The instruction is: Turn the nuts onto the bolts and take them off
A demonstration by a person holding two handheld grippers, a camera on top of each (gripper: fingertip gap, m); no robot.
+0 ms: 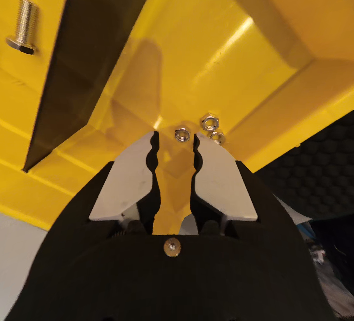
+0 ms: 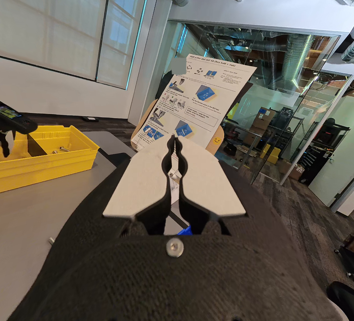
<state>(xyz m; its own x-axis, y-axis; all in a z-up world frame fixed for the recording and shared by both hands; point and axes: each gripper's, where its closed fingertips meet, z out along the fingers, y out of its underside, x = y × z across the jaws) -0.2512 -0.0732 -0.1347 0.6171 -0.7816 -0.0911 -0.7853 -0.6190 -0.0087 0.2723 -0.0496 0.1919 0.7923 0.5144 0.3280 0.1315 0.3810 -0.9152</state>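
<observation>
In the left wrist view my left gripper is open and empty, low inside a yellow bin. Three silver hex nuts lie on the bin floor at its tips. One nut lies just beyond the gap between the fingertips. A second nut and a third nut lie by the right fingertip, the third partly hidden behind it. A silver hex bolt lies in the bin's other compartment, past a dark divider. My right gripper is shut, held in the air, with nothing seen in it.
The right wrist view shows the yellow bin on a grey table, with two bolts in it. An instruction sheet stands behind the table. A small silver piece lies on the table. A glass wall stands at right. The left gripper's tips are roughly 60 cm from the right gripper's. It is some 12 cm from my left tips to the silver hex bolt.
</observation>
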